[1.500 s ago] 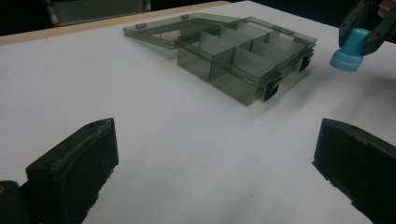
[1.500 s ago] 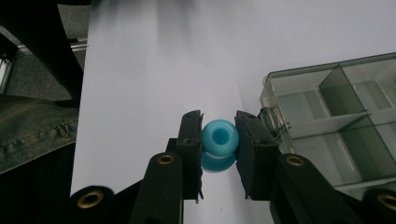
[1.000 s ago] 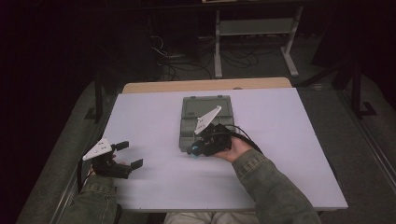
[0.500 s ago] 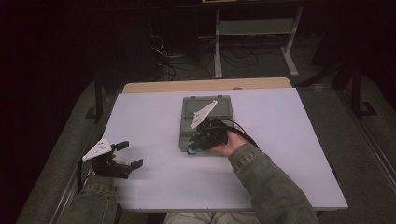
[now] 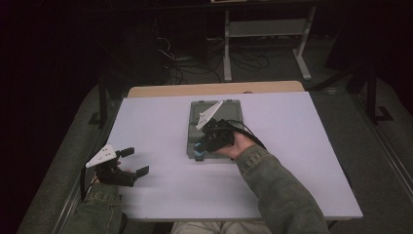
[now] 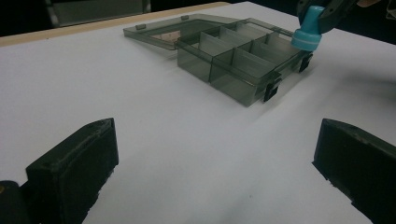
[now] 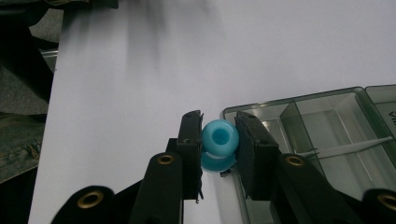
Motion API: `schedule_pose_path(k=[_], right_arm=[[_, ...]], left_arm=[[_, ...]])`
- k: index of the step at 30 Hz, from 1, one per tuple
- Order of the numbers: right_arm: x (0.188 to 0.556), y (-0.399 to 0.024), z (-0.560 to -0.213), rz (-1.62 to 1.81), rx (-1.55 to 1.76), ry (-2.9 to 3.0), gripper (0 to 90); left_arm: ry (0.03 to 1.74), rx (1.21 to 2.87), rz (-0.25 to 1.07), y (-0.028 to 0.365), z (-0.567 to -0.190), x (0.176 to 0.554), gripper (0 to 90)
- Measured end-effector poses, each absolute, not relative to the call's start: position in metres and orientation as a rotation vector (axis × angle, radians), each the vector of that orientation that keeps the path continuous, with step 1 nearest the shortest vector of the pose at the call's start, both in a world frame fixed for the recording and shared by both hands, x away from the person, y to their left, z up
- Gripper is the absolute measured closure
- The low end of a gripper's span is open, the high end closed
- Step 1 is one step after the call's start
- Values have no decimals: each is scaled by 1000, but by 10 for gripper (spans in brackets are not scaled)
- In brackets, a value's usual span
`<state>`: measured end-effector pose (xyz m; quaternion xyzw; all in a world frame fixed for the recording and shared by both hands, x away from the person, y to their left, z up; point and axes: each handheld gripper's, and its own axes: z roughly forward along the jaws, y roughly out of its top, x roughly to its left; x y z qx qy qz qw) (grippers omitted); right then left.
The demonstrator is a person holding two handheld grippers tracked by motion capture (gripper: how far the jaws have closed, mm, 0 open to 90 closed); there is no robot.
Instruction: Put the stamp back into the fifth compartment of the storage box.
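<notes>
You have a small blue spool (image 7: 219, 142), pinched at its waist, hollow end up, hanging over the near-left corner of the smoky grey box (image 5: 214, 127). That box lies open mid-table, lid flat behind it, its compartments seemingly empty.

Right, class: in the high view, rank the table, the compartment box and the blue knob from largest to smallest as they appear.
1. Table, by far the largest.
2. Compartment box, open, lid lying flat behind it.
3. Blue knob, smallest, held in the right gripper's jaws at the box's near edge.
</notes>
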<state>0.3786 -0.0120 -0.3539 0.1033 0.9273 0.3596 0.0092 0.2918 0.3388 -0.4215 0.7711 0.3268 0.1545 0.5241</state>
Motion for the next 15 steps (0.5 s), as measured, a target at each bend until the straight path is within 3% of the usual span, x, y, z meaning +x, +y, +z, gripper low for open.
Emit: schedule_pose_path(k=[15], right_arm=[[397,-6,-349,1124,342,2875,707]], left_arm=[[781,1847,369,339,-422,292,0]])
